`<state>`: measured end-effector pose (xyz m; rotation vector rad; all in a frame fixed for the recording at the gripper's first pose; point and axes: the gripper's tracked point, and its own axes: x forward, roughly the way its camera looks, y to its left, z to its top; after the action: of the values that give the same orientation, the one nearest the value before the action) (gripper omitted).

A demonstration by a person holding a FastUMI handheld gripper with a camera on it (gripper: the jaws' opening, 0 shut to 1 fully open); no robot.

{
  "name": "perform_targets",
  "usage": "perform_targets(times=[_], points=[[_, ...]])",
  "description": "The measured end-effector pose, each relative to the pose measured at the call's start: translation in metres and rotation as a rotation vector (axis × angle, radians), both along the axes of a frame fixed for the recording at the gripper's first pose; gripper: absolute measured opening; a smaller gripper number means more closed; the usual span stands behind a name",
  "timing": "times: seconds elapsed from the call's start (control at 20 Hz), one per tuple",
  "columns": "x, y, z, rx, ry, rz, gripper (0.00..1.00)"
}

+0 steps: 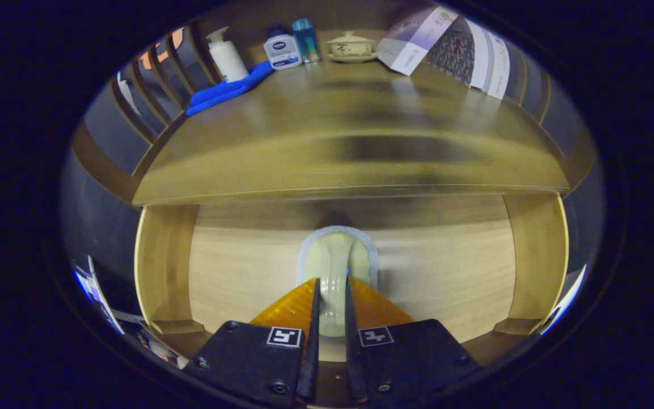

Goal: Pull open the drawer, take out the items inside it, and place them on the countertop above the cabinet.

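1. The gripper [331, 295] points forward and a little down into an open wooden drawer [247, 267], its two fingers [311, 318] drawn close together.
2. Between the fingers sits a pale green cup [332, 267], seen edge-on; both fingers press against its thin rim or handle, one on each side, so the gripper is clamped on it.
3. The cup's rounded body bulges out just beyond the fingertips, with a light grey outline around it against the drawer floor.
4. The drawer floor is light wood, bare on either side of the cup, with low wooden side walls to the left and right.
5. Above the drawer runs the front edge of the countertop [349, 142], a broad brown wooden surface that stretches away from the gripper.
6. At the far back of the countertop, from left to right, stand a white pump bottle [226, 55], a small white and blue bottle [282, 51] and a slim blue bottle [306, 40].
7. A blue cloth [227, 90] lies on the countertop just in front of the pump bottle, reaching toward the small bottle.
8. Right of the bottles sits a cream lidded teacup on a saucer [351, 46].
9. Farther right, printed booklets [446, 48] lean at the back of the countertop.
10. Dark vertical slats [151, 91] rise along the left side of the countertop.
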<state>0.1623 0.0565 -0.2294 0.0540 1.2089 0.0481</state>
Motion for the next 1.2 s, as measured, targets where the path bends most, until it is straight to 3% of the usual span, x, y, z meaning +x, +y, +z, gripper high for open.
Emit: perform_targets(times=[0.55,0.85,1.2], points=[[-0.023,0.001,0.106,0.06,-0.169,0.069,0.23],[0.011,0.002,0.155,0.097,-0.255,0.032,0.23],[0.078,-0.003,0.147,0.122,-0.247,-0.03,0.23]])
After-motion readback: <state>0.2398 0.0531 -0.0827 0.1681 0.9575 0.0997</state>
